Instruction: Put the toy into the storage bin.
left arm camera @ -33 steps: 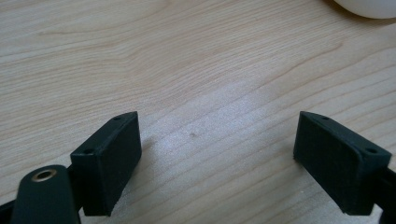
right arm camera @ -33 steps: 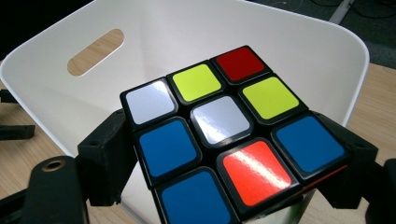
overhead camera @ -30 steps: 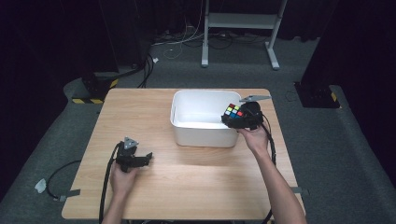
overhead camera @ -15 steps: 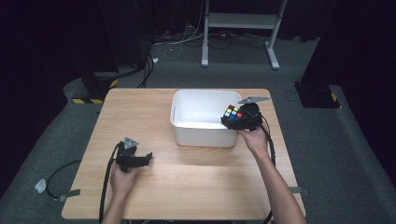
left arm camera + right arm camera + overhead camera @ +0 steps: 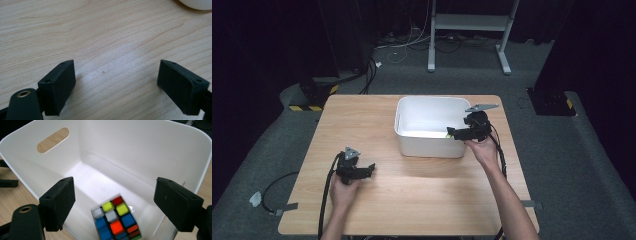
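Observation:
A multicoloured puzzle cube (image 5: 116,221) lies slightly blurred inside the white bin (image 5: 140,150), against its near wall. My right gripper (image 5: 115,185) hangs over that end of the bin. Its jaws have just been opening, and they now stand wide apart and clear of the cube below them. In the high view the right gripper (image 5: 453,133) reaches over the bin's right rim, where a yellow-green speck of the cube (image 5: 447,134) shows. My left gripper (image 5: 370,170) rests low over the table at the front left. In the left gripper view, the left gripper (image 5: 117,82) is open over bare wood.
The bin (image 5: 432,146) stands at the back middle of the wooden table (image 5: 422,195). It has an oval handle slot (image 5: 53,140) in its far end wall. Cables trail from both grippers toward the front edge. Dark floor and stands surround the table.
The cube was held in the right gripper above the bin's right rim. Now the jaws are apart and the cube is down inside the bin. The left gripper has not moved.

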